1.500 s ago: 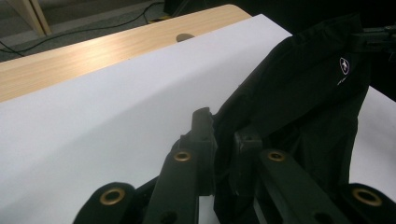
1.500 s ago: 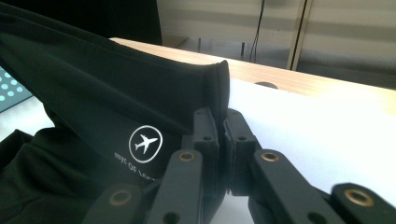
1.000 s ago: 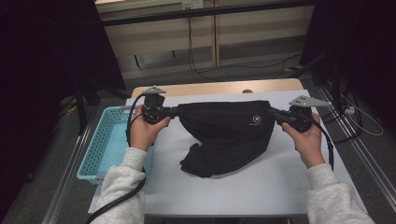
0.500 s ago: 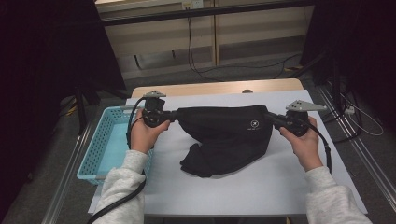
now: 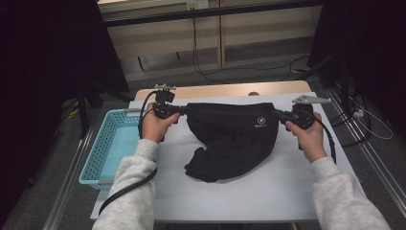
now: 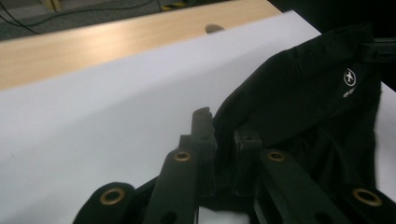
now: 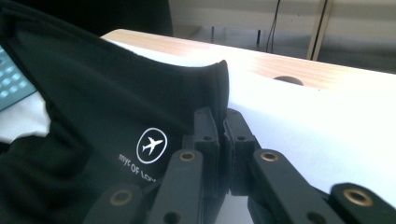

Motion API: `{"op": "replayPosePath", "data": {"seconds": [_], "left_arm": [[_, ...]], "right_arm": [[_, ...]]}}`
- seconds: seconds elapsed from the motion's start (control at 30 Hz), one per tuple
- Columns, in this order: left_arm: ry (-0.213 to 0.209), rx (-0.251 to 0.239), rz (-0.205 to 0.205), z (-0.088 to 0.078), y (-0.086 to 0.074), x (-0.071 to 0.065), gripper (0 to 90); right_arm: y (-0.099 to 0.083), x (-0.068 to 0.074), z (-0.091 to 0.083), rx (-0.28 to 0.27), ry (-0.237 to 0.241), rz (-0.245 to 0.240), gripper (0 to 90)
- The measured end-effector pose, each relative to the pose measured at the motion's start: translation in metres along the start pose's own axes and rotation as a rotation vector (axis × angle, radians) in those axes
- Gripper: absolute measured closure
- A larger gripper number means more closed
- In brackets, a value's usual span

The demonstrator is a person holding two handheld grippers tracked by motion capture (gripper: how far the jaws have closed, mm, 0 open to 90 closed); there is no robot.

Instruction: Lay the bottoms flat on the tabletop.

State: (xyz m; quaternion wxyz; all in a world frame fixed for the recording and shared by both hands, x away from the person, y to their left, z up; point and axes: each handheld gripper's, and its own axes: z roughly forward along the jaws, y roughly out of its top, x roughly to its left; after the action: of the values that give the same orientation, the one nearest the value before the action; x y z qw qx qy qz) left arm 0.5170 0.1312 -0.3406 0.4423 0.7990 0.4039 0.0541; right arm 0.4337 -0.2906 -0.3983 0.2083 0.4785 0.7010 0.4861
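Note:
A black garment [image 5: 230, 139] with a small white airplane logo [image 5: 261, 121] is stretched between my two grippers, and its lower part sags in folds onto the white table sheet [image 5: 268, 191]. My left gripper [image 5: 184, 110] is shut on the garment's left top corner; in the left gripper view the jaws [image 6: 224, 140] pinch the black cloth [image 6: 303, 88]. My right gripper [image 5: 276, 114] is shut on the right top corner. In the right gripper view its jaws [image 7: 224, 126] clamp the cloth's edge [image 7: 93, 93] beside the logo [image 7: 152, 145].
A light blue plastic basket [image 5: 107, 143] stands off the table's left side, level with the left hand. A wooden strip [image 5: 230, 90] with a round hole runs along the far edge. Cables lie on the floor beyond, and dark stands flank the table.
Both hands have carried the stretched garment a little away from the person, toward the table's far edge. Both grips hold as before.

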Motion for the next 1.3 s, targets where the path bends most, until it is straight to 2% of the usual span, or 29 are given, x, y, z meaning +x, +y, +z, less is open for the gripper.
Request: {"op": "replayPosePath", "data": {"seconds": [0.07,0.1,0.13,0.17,0.2,0.23,0.27,0.3,0.33,0.37,0.4,0.47,0.53,0.63,0.7,0.8,0.83,0.9,0.93,0.97,1.0,1.1,1.2,1.23,1.3], "left_arm": [[0.025,-0.044,-0.016,0.004,0.016,0.007,82.6],[0.039,-0.082,-0.016,0.007,0.024,0.010,82.3],[0.074,-0.142,-0.007,0.008,0.031,0.012,80.2],[0.120,-0.205,0.007,0.010,0.036,0.015,72.8],[0.142,-0.257,-0.008,0.014,0.038,0.017,55.3],[0.139,-0.255,-0.037,0.017,0.037,0.019,36.6],[0.130,-0.236,-0.059,0.019,0.034,0.019,28.6],[0.129,-0.211,-0.049,0.022,0.028,0.018,27.4],[0.133,-0.176,-0.022,0.025,0.021,0.016,24.6],[0.134,-0.132,0.004,0.028,0.014,0.015,21.5],[0.135,-0.108,0.025,0.030,0.006,0.013,20.5],[0.132,-0.069,0.037,0.034,-0.010,0.010,19.5],[0.129,-0.028,0.053,0.037,-0.027,0.005,17.6],[0.130,0.002,0.083,0.038,-0.048,-0.005,17.4],[0.125,0.000,0.093,0.037,-0.057,-0.012,17.4],[0.110,0.006,0.116,0.036,-0.067,-0.023,16.6],[0.118,0.006,0.127,0.034,-0.069,-0.027,16.0],[0.112,0.000,0.151,0.031,-0.073,-0.033,15.2],[0.110,0.001,0.150,0.030,-0.075,-0.036,15.2],[0.110,-0.004,0.163,0.028,-0.077,-0.037,14.7],[0.109,-0.007,0.158,0.027,-0.080,-0.039,14.3],[0.111,-0.021,0.155,0.027,-0.087,-0.039,14.2],[0.122,-0.002,0.155,0.028,-0.089,-0.034,14.5],[0.127,-0.012,0.151,0.026,-0.090,-0.033,14.4],[0.113,-0.022,0.142,0.022,-0.091,-0.033,14.3]], "right_arm": [[0.019,-0.005,0.012,0.011,-0.033,-0.025,87.4],[0.031,-0.007,0.019,0.002,-0.068,-0.034,87.3],[0.045,-0.009,0.026,-0.010,-0.099,-0.030,86.8],[0.057,-0.010,0.032,-0.032,-0.122,-0.025,82.1],[0.067,-0.009,0.038,-0.047,-0.165,-0.039,65.8],[0.073,-0.007,0.043,-0.047,-0.226,-0.048,49.7],[0.075,-0.005,0.046,-0.025,-0.246,-0.075,48.0],[0.072,-0.001,0.048,0.003,-0.250,-0.101,47.3],[0.067,0.002,0.048,0.021,-0.246,-0.106,43.3],[0.059,0.007,0.047,0.031,-0.222,-0.107,40.2],[0.050,0.011,0.045,0.051,-0.195,-0.118,39.8],[0.029,0.021,0.041,0.090,-0.175,-0.150,36.4],[0.008,0.031,0.035,0.112,-0.120,-0.133,34.5],[-0.020,0.047,0.024,0.133,-0.082,-0.152,31.1],[-0.035,0.056,0.017,0.141,-0.053,-0.151,30.7],[-0.053,0.068,0.009,0.149,-0.036,-0.153,28.3],[-0.057,0.072,0.007,0.157,-0.028,-0.147,28.3],[-0.064,0.077,0.004,0.177,-0.030,-0.172,28.3],[-0.065,0.079,0.003,0.189,-0.035,-0.178,28.0],[-0.065,0.080,0.001,0.186,-0.033,-0.181,27.7],[-0.066,0.082,-0.002,0.173,-0.027,-0.173,27.7],[-0.067,0.085,-0.008,0.153,-0.018,-0.160,27.3],[-0.068,0.088,-0.007,0.167,-0.027,-0.201,24.6],[-0.069,0.090,-0.006,0.166,-0.030,-0.203,24.6],[-0.069,0.095,-0.003,0.172,-0.012,-0.201,24.6]]}}
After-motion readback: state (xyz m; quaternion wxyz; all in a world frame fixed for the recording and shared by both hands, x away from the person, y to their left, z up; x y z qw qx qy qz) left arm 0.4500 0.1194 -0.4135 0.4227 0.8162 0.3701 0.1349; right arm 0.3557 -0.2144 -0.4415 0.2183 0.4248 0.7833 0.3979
